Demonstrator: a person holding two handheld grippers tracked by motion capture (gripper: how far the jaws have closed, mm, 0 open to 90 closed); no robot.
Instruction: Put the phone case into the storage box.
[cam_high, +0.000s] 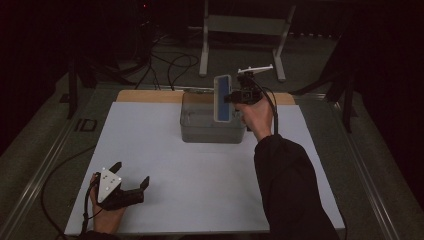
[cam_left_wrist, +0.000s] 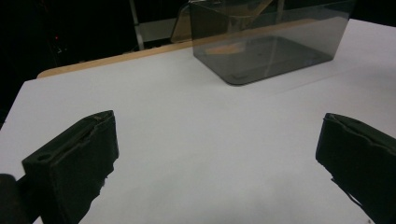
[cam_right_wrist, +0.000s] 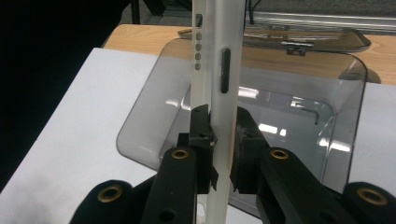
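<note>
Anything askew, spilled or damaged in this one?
Nothing stands out. The right gripper holds a phone case upright, edge-on between its jaws, above the open clear box. The box sits squarely on the white mat with its lid folded back. The left gripper rests open on the mat.

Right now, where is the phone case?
In the high view, the phone case stands on edge in the right gripper, above the clear box's right end.
</note>
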